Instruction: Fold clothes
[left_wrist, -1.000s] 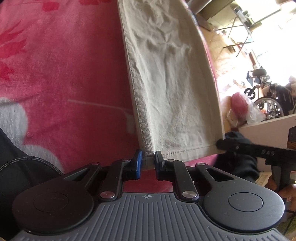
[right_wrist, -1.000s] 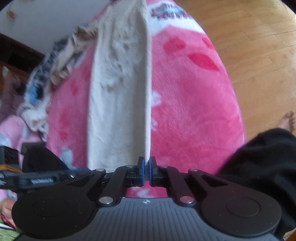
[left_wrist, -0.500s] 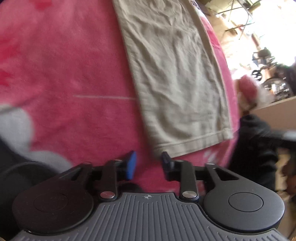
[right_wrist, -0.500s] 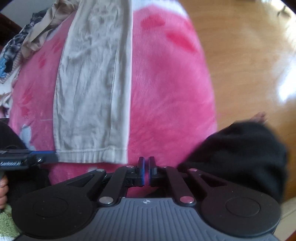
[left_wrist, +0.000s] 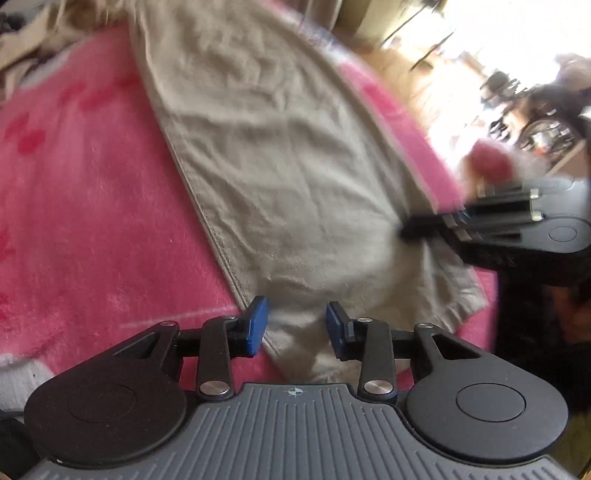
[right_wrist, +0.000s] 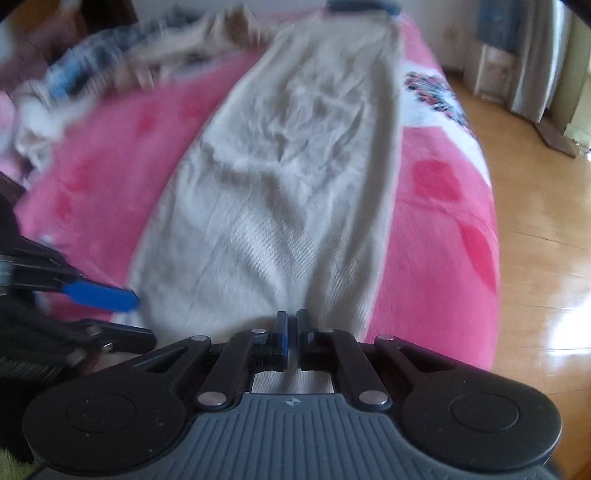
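Beige trousers (left_wrist: 280, 166) lie lengthwise on a pink blanket (left_wrist: 92, 221). My left gripper (left_wrist: 295, 325) is at the near left corner of the hem. Its jaws are opening, and the cloth lies loose between the blue pads (left_wrist: 256, 325) without being pressed. From the right wrist view the trousers (right_wrist: 288, 192) stretch away, and my right gripper (right_wrist: 291, 332) is shut, with cloth under and around its tips. Creases run toward the jaws, but no pinch is visible. The right gripper (left_wrist: 417, 229) reaches onto the cloth's right side in the left wrist view. A left finger (right_wrist: 99, 295) shows at the cloth's left edge.
A heap of other clothes (right_wrist: 110, 74) lies at the far left of the blanket (right_wrist: 436, 229). Wooden floor (right_wrist: 535, 221) runs along the bed's right side. Wheeled gear and clutter (left_wrist: 535, 110) stand in bright light beyond the bed. A person's dark clothing (left_wrist: 535, 332) is close by.
The left gripper let go of the hem corner and opened, and the trousers now lie on the blanket. The right gripper, still shut, left the cloth's edge and moved onto the cloth. Both views rolled.
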